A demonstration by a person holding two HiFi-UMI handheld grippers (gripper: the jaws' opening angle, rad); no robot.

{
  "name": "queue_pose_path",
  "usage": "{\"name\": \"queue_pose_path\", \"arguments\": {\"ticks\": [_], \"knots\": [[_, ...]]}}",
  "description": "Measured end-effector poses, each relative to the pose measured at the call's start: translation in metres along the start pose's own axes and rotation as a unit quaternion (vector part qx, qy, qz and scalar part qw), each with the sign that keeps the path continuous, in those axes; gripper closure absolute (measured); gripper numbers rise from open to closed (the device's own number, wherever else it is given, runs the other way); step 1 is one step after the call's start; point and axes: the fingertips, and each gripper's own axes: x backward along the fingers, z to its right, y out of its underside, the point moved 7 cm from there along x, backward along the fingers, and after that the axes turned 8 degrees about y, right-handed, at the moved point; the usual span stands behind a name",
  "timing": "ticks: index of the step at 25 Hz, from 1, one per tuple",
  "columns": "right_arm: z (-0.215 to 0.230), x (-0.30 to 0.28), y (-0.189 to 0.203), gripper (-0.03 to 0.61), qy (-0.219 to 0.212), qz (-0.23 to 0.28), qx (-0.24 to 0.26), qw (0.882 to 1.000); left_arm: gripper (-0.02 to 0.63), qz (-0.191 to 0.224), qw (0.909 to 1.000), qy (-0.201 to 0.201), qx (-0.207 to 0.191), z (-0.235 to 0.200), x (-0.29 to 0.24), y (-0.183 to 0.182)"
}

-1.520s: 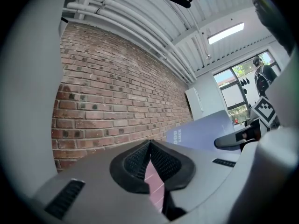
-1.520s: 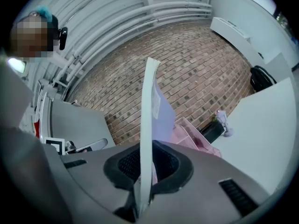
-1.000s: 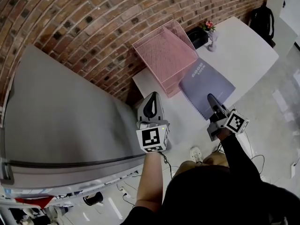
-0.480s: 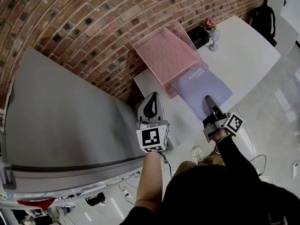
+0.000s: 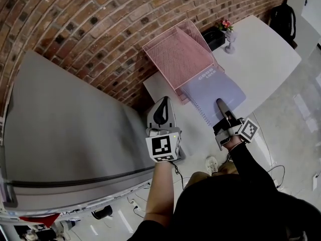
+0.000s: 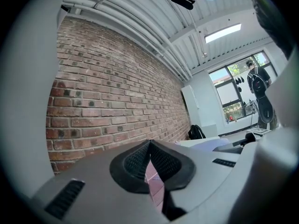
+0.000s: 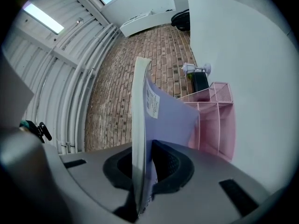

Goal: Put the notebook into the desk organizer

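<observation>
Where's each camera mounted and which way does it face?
Head view: on the person's head, steeply down at table, organizer, notebook; both arms, left gripper, right gripper show.
Left gripper view: on left gripper, facing brick wall; shut jaws show.
Right gripper view: on right gripper, facing organizer; jaws clamp notebook.
Shared: head and right gripper views show notebook and organizer.

The head view looks steeply down from above on the table (image 5: 261,59), brick wall (image 5: 75,14), left gripper (image 5: 163,102) and right gripper (image 5: 219,103). Each gripper view looks close along its own jaws toward that wall. All three share the organizer (image 5: 178,56).
</observation>
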Motion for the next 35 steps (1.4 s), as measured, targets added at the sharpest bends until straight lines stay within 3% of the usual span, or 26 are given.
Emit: {"name": "queue_pose_path", "arguments": {"ticks": [7,11,16,28,35], "knots": [[0.01,-0.005,-0.003,0.523,-0.073,-0.012,-0.03,0.997,0.6,-0.003,1.0,-0.006,0.0,-0.007,-0.007,0.003],[0.027,-0.012,-0.008,0.525,-0.085,-0.022,-0.041,0.995,0.6,-0.007,0.9999,-0.009,-0.002,-0.009,-0.016,0.004],[0.053,-0.028,-0.004,0.526,-0.038,-0.048,-0.04,0.997,0.6,-0.016,0.9997,-0.019,-0.005,-0.016,-0.026,0.006],[0.09,-0.055,-0.016,0.531,0.058,-0.052,-0.04,0.996,0.6,-0.032,0.9984,-0.044,0.013,-0.039,-0.048,0.023],[0.104,-0.062,-0.02,0.531,0.141,-0.06,-0.001,0.988,0.6,-0.035,0.9978,-0.049,0.026,-0.041,-0.06,0.029]]}}
